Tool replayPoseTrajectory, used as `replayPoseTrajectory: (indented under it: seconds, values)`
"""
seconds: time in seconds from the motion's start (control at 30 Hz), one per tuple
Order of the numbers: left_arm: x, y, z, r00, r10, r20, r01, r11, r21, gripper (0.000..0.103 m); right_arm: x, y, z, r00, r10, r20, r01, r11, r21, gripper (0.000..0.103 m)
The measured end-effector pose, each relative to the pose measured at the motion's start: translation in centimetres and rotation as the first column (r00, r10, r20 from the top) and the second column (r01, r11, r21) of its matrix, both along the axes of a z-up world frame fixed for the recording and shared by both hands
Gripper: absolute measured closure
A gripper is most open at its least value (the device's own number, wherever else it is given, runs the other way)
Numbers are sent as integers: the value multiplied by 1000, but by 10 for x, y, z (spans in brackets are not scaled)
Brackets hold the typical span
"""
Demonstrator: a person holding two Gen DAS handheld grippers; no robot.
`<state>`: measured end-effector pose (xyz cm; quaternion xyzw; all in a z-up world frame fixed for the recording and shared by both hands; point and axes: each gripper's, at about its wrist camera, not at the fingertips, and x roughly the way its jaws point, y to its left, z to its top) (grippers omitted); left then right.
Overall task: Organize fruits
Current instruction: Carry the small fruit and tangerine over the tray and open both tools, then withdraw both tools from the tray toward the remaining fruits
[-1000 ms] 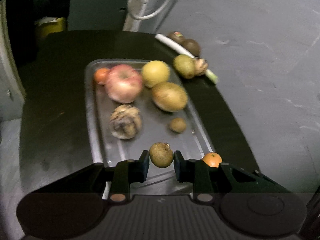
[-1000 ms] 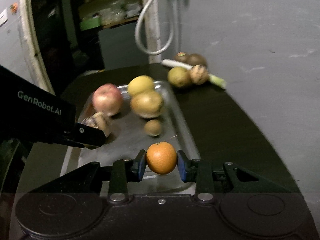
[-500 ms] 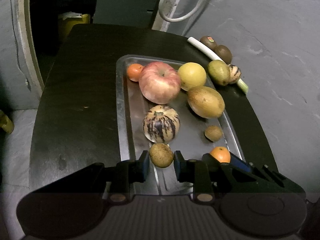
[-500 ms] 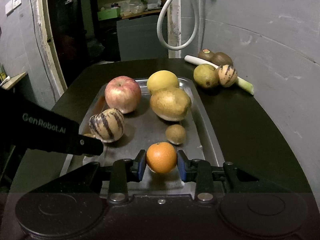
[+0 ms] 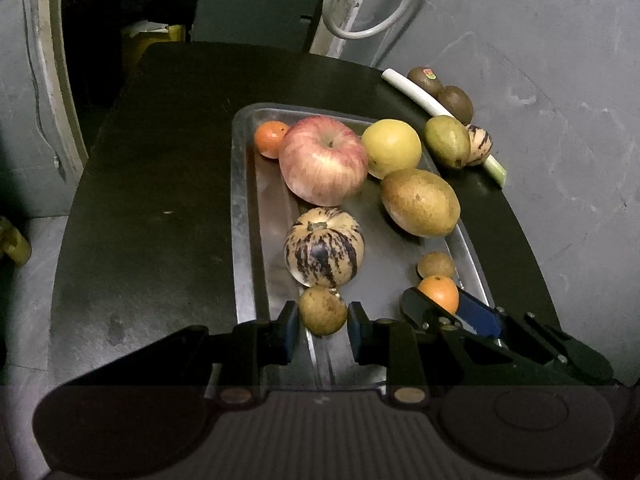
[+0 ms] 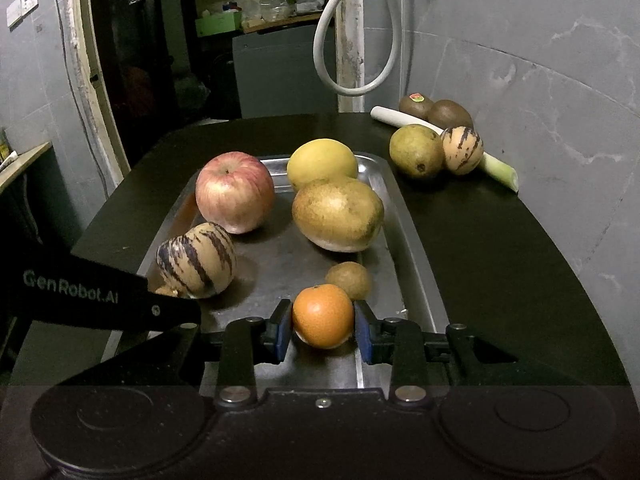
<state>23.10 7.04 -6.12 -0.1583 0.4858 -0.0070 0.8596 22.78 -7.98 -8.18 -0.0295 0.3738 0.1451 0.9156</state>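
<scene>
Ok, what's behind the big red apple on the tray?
In the left wrist view a small orange fruit sits behind the red apple, in the metal tray's far corner. From the right wrist view the apple covers it completely.

We see the right gripper [image 6: 323,326] clamping a small orange [image 6: 323,316] over the near end of the metal tray [image 6: 412,240]. An apple [image 6: 235,192], a striped melon [image 6: 196,264] and a pear [image 6: 338,214] lie in it; kiwis [image 6: 434,110] sit at the table's [image 6: 500,260] far right corner.
</scene>
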Motion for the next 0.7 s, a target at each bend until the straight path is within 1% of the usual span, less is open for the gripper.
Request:
replayPoseTrajectory:
  seconds: [0.1,0.17,0.2,0.23,0.3,0.37,0.4,0.43,0.47,0.5,0.53,0.57,0.6,0.63,0.67,0.7]
  values:
    - [0,0,-1,1000,-2,-5,2,1000,0,74,0,0,0,1000,-1,-2,1,1000,2,68]
    - [0,1,-2,1000,-5,-11,5,1000,-3,74,-1,-1,1,1000,-5,-1,5,1000,-2,65]
    - [0,2,-3,1000,-5,-12,5,1000,-6,73,-2,-1,1,1000,-6,-1,6,1000,-3,61]
    - [-1,2,-3,1000,-7,-13,6,1000,-8,70,-3,-2,2,1000,-9,0,9,1000,-4,56]
    - [-2,4,-2,1000,-7,-17,6,1000,-13,66,-8,-4,4,1000,-20,3,20,1000,-7,50]
    - [-5,5,0,1000,-12,-19,12,1000,-25,65,-14,-7,6,999,-31,4,31,999,-8,45]
    - [-8,6,2,1000,-16,-16,16,999,-30,62,-18,-8,8,999,-36,7,36,999,-8,42]
    - [-11,6,5,1000,-23,-11,23,999,-32,57,-23,-10,11,999,-42,12,43,999,-10,37]
    - [-15,6,7,1000,-30,-4,30,999,-31,53,-28,-10,13,999,-48,16,48,999,-12,34]
    - [-20,6,11,999,-36,6,36,999,-26,46,-33,-12,16,998,-54,20,55,998,-13,30]
    - [-25,6,14,999,-39,14,40,999,-18,42,-39,-13,19,998,-63,24,63,998,-15,26]
    - [-29,7,18,999,-43,20,43,999,-14,40,-44,-14,22,997,-70,26,71,997,-15,24]
    - [-35,8,21,998,-50,26,50,999,-13,36,-50,-16,26,997,-78,27,78,997,-16,20]
    - [-42,10,25,998,-56,34,57,998,-12,29,-55,-18,28,996,-83,27,84,996,-17,16]
    - [-47,11,28,997,-60,39,60,998,-9,25,-62,-19,31,996,-90,25,90,996,-19,14]
    - [-55,13,32,997,-65,47,65,998,1,19,-68,-21,35,995,-95,19,95,995,-19,10]
